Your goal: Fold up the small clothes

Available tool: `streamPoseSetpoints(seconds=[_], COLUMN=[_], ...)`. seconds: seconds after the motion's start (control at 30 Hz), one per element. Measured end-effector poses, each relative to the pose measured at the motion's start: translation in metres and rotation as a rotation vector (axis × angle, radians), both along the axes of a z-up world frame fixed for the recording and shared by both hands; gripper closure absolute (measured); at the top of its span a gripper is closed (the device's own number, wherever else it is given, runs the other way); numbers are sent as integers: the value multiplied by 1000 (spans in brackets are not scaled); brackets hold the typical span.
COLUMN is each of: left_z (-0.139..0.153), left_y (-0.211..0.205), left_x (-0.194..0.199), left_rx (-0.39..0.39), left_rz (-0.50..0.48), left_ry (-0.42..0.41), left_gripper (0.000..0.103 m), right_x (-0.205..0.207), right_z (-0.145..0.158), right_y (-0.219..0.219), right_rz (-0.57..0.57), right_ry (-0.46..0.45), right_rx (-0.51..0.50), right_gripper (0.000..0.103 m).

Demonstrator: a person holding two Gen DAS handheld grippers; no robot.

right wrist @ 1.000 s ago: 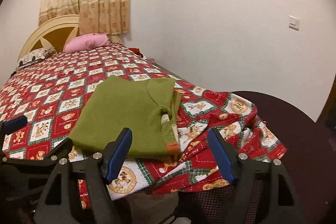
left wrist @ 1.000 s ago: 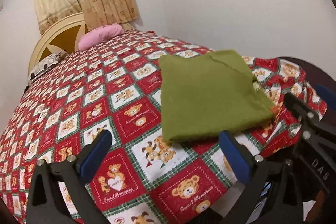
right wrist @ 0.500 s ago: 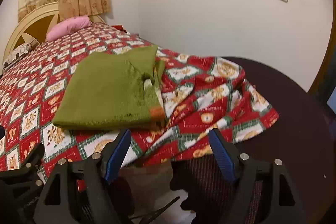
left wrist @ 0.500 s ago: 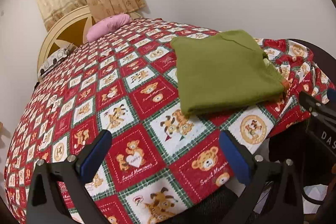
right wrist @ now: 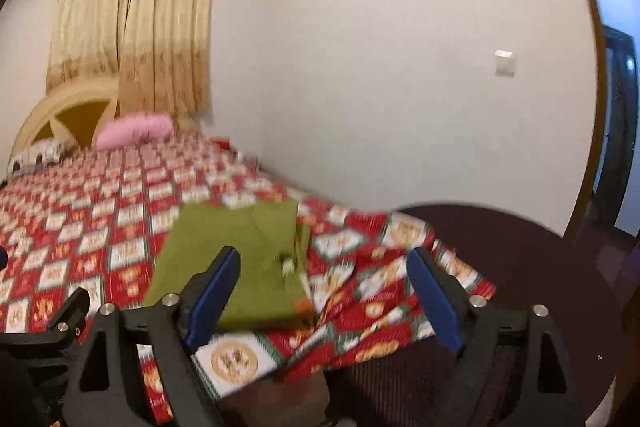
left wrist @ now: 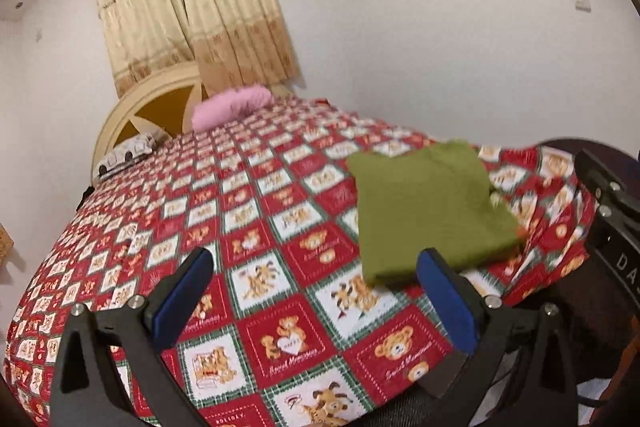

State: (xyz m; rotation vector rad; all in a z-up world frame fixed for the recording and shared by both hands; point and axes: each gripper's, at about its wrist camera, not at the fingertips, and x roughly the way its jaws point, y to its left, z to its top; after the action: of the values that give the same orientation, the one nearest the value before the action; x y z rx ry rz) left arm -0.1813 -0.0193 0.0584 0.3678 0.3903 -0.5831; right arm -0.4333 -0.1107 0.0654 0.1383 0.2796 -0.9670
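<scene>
1. Ahead of both my grippers, on the bedspread (left wrist: 280, 227) near the bed's right foot corner, lies the green garment (left wrist: 428, 211), folded into a flat rectangle.
2. Its long axis runs away from me toward the headboard (left wrist: 160, 95); the near short edge faces my fingers.
3. My left gripper (left wrist: 316, 301) hangs spread wide and empty, with the garment off to its right.
4. My right gripper (right wrist: 322, 297) is likewise parted and empty, with the garment just left of its centre, so I judge the right nearer.
5. Neither touches the cloth.
</scene>
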Motion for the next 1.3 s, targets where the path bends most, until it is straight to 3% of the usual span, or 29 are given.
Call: streamPoseSetpoints(seconds=[0.23,0.53,1.3], left_z=[10,11,3], left_y=[4,9,6], left_x=[-4,-4,1], left_rx=[-46,-96,-91], left_rz=[9,-5,-4], left_ry=[-35,-7,18], left_gripper=[0,0,0], right_x=[-17,-15,-8], right_z=[22,21,5], right_y=[6,8,9], right_rz=[-29,-13,-16], right_ry=[-102,-87,-62], right_rx=[-73,-62,-50], right_gripper=[11,10,10])
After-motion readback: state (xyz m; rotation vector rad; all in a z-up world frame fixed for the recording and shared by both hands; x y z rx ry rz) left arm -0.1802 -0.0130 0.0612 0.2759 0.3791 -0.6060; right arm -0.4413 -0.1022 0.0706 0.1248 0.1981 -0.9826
